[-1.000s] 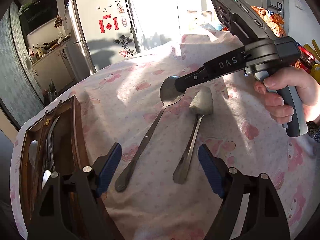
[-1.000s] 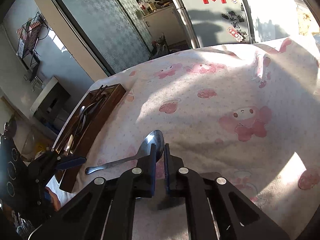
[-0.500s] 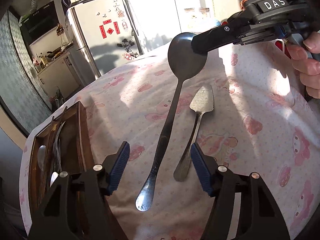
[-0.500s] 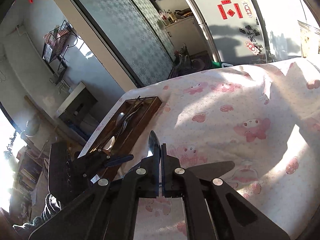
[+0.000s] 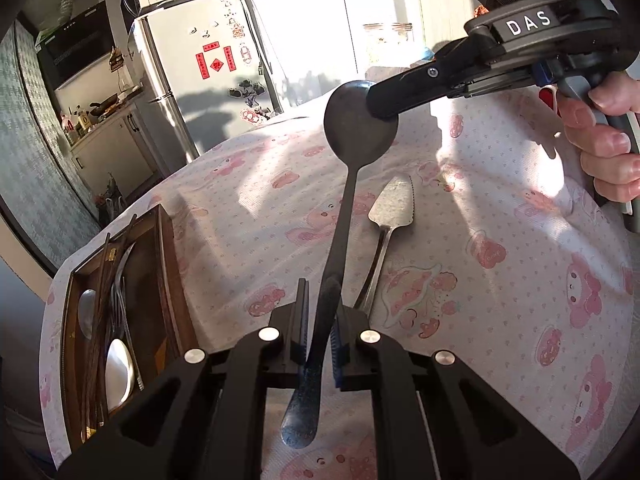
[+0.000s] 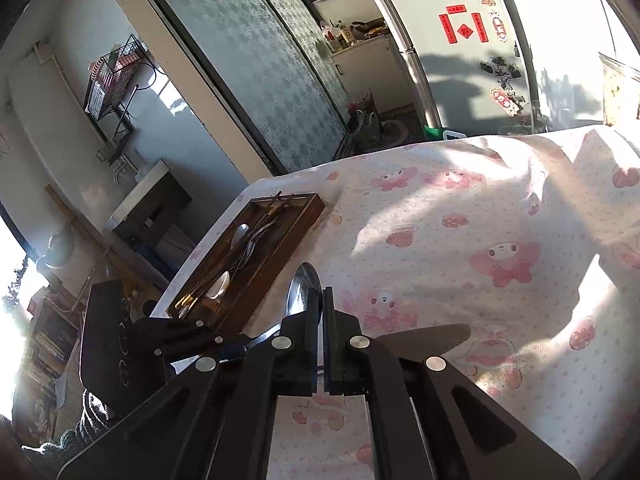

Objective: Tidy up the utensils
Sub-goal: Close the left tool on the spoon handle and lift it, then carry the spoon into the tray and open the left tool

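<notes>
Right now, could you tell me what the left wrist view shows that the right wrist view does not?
Only the left wrist view shows the cake server lying on the tablecloth, and the hand holding the right gripper. Only the right wrist view shows the wire rack on the wall. Both show the spoon, clamped by the left gripper at the handle and the right gripper at the bowl, and the wooden tray.

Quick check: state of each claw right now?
Left claw: closed on the big spoon, at its handle.
Right claw: closed on the same spoon, at its bowl.
</notes>
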`<state>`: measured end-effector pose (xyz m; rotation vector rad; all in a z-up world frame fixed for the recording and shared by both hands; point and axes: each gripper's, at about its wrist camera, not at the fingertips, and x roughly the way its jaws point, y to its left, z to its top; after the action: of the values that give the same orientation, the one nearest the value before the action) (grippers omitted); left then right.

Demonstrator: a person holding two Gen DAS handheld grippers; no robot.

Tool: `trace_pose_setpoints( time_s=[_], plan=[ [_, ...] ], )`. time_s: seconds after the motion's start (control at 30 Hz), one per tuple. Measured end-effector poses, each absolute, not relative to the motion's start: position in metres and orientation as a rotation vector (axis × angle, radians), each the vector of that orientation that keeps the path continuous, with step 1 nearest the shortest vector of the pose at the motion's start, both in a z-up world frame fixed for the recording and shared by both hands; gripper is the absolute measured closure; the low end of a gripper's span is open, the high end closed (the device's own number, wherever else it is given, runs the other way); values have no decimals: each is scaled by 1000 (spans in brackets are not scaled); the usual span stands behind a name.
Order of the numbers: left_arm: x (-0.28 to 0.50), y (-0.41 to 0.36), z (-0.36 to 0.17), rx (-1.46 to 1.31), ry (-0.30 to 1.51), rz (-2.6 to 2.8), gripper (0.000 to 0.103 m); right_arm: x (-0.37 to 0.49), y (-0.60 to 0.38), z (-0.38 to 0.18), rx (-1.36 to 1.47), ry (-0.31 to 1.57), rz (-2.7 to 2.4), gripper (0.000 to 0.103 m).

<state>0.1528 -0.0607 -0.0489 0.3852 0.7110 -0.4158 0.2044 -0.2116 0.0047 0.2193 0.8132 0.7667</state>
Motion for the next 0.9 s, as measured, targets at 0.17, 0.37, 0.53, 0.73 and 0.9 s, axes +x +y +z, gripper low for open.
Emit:
trace_pose_setpoints(
  time_s=[0.17, 0.37, 0.53, 0.73, 0.9],
  plan=[
    [148, -35, -35, 349, 701, -395, 91, 207, -182, 15, 187, 813, 783, 101],
    [143, 14, -22, 311, 697, -332, 92, 221, -122, 25, 170, 820, 840, 101],
    [139, 59, -17, 288, 705, -260, 92, 237, -64, 19, 151, 852, 881, 100],
    [148, 106, -30, 228, 753, -196, 91, 254, -11, -1, 128, 894, 883, 99],
    [159, 125, -41, 186, 779, -180, 90, 263, 5, -18, 113, 921, 849, 98]
  ],
)
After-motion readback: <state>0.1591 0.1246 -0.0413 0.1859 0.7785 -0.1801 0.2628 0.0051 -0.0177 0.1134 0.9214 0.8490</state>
